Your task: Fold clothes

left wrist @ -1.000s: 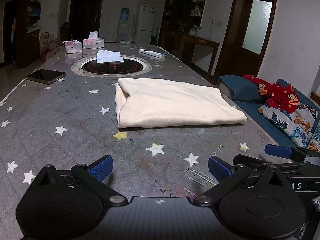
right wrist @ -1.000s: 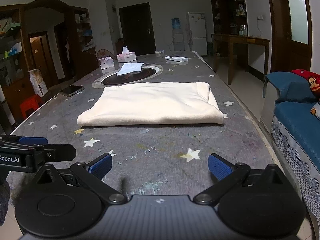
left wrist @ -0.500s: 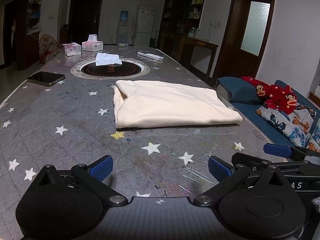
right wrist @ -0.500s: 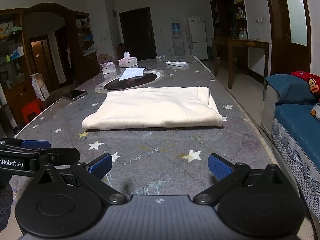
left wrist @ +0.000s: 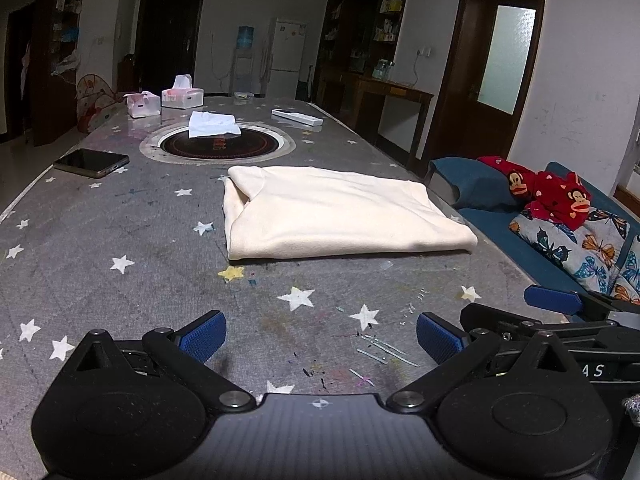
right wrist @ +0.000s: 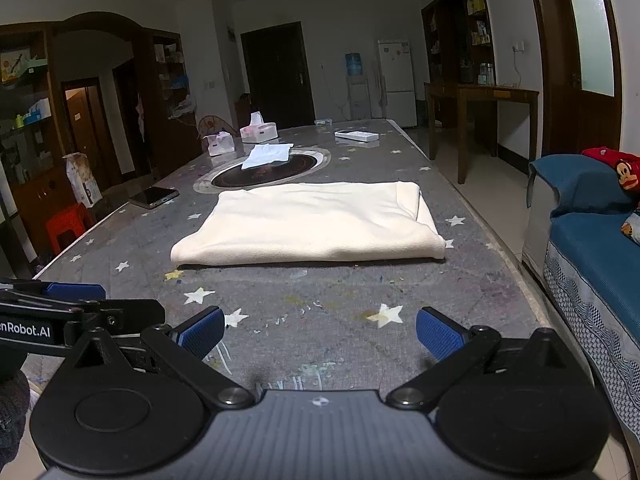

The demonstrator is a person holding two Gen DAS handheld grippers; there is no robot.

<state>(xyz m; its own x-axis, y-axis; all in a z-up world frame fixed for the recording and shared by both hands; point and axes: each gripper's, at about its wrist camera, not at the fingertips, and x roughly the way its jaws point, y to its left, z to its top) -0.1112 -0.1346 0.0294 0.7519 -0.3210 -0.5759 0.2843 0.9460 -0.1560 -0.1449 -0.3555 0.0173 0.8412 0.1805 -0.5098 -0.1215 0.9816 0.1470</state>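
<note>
Walls: plain white, dim light.
Far door point(right wrist: 277, 71): dark, closed, in the far wall.
Fridge point(right wrist: 396, 81): white, against the far wall, with a water dispenser point(right wrist: 354, 82) just to its left.
Side door point(left wrist: 491, 65): dark wood with a frosted pane, on the right.
Shelves point(right wrist: 459, 28): dark wood, filled with small items, by the right wall; more shelves point(right wrist: 26, 120) on the left.
Desk point(right wrist: 480, 113): dark wood, under the right shelves.
Sofa point(right wrist: 592, 240): blue, right of the tabletop point(right wrist: 328, 312).
Floor point(right wrist: 478, 172): pale tiles.
Stool point(right wrist: 68, 226): red, at the left.
</note>
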